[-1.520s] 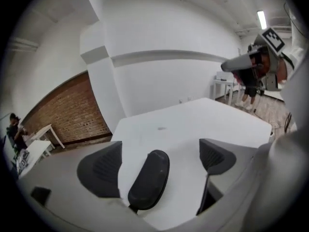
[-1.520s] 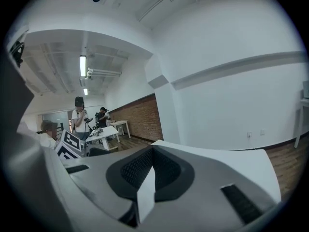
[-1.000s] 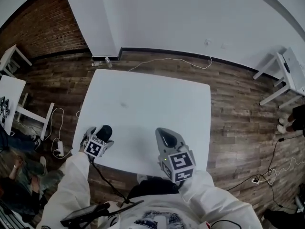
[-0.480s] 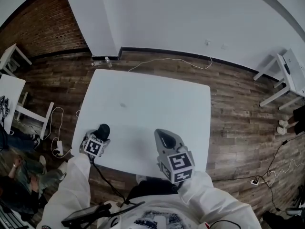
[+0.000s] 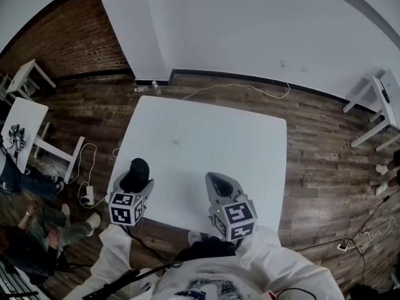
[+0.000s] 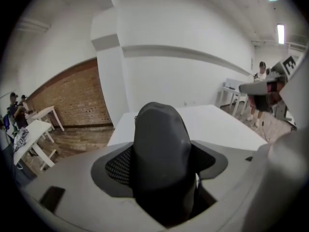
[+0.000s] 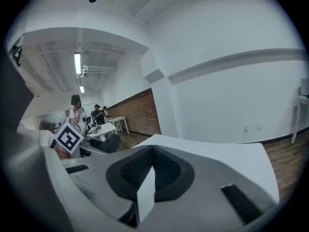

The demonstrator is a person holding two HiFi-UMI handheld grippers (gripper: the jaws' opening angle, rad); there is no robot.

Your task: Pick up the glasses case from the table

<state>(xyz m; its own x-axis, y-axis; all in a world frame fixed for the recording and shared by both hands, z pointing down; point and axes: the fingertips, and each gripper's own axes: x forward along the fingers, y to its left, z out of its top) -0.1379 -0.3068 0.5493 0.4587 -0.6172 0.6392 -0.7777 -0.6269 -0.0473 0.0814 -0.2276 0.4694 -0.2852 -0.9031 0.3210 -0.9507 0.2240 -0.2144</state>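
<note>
The dark glasses case (image 5: 138,166) stands up between the jaws of my left gripper (image 5: 137,183), lifted clear of the white table (image 5: 206,136) above its front left corner. In the left gripper view the case (image 6: 159,134) fills the gap of the left gripper (image 6: 161,161), whose jaws are closing and press on both its sides. My right gripper (image 5: 220,181) hovers over the table's front edge, jaws together and empty. The right gripper (image 7: 147,178) looks across the table (image 7: 231,153), with the left gripper's marker cube (image 7: 69,136) at its left.
Small white tables stand on the wooden floor at the left (image 5: 25,114) and at the far right (image 5: 381,99). A cable (image 5: 237,87) and a bottle (image 5: 147,89) lie by the white wall. People (image 5: 37,230) are at the lower left.
My left gripper has closed on the glasses case and risen with it off the table. The right gripper has stayed about where it was.
</note>
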